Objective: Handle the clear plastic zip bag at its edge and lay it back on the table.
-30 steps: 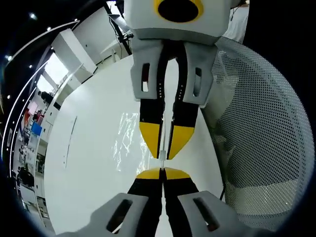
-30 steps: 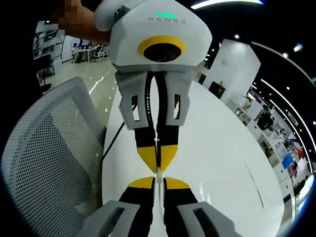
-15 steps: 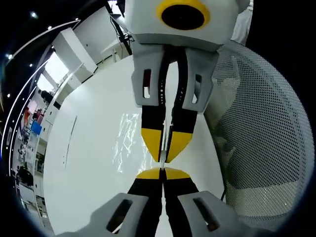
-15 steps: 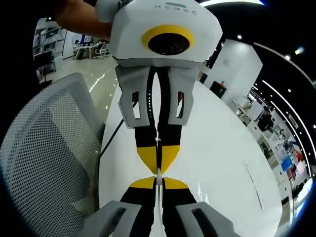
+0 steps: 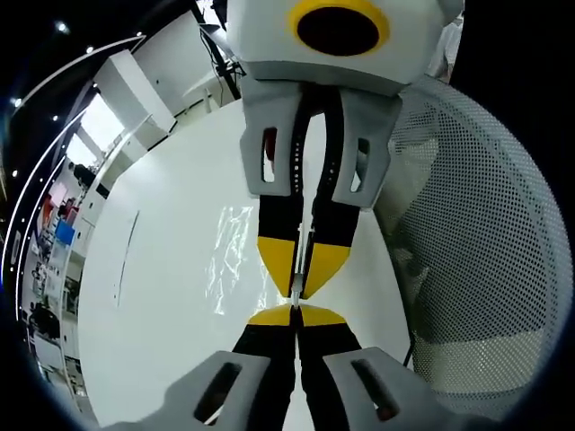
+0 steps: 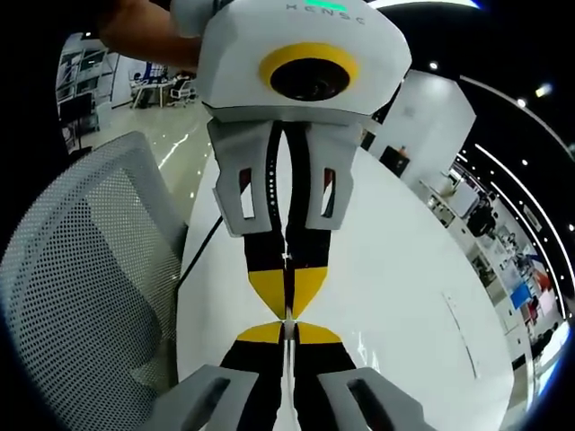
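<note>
In the left gripper view the left gripper (image 5: 295, 310) rises from the bottom centre with its yellow-tipped jaws pressed together on a thin clear edge, the rim of the clear plastic zip bag (image 5: 235, 256); the right gripper (image 5: 302, 285) comes down from the top of the frame and meets it tip to tip, its own jaws nipped narrow on the same edge just above. The bag's film spreads from that pinched line toward the left of centre, where it shows as a patch of pale wrinkled glints over the white desk (image 5: 162, 296); whether the film rests on the desk or hangs just above it cannot be told. At the right of the frame stands a white mesh chair back (image 5: 485, 242), just beside the desk's edge. In the right gripper view the right gripper (image 6: 287, 330) rises from the bottom centre, jaws closed on the thin strip of the bag's edge (image 6: 287, 325), and the left gripper (image 6: 287, 310) reaches down from the top to the same point, its jaws likewise closed. The desk (image 6: 395, 278) runs from the centre to the right of the frame, and the mesh chair back (image 6: 81, 269) takes the left. At the upper left a person's hand (image 6: 148, 40) holds the left gripper's body. Farther off at the upper right are white pillars and ceiling lights of an office hall (image 6: 467, 126).
</note>
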`<state>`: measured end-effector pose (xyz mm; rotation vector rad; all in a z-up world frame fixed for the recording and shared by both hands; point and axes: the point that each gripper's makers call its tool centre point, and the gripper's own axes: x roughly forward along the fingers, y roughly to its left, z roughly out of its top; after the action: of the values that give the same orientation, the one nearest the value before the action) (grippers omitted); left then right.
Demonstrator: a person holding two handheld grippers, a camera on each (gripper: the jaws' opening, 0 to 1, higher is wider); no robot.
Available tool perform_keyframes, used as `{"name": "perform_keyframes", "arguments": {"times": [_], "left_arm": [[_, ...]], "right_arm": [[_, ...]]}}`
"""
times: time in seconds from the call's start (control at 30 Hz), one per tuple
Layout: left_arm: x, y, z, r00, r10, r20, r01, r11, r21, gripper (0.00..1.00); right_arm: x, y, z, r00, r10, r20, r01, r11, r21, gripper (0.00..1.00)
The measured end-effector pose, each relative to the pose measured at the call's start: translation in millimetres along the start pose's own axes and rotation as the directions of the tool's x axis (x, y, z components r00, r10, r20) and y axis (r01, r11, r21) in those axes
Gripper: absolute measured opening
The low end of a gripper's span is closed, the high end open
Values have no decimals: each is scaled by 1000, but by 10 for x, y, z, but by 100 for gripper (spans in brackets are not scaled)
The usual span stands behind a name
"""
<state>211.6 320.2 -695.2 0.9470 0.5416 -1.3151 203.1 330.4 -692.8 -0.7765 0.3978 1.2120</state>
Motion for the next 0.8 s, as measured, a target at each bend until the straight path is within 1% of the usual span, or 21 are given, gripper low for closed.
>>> {"name": "perform_keyframes", "arguments": {"times": [0.17, 0.8], "left_arm": [[4, 13, -2, 1000, 10, -3, -10, 1000, 3, 0], [8, 14, -16, 1000, 10, -9, -10, 1000, -3, 0]], "right_arm": [[-8, -13, -17, 1000, -6, -3, 6, 1000, 2, 0], [-23, -12, -35, 1000, -11, 0, 11, 1000, 7, 0]]}}
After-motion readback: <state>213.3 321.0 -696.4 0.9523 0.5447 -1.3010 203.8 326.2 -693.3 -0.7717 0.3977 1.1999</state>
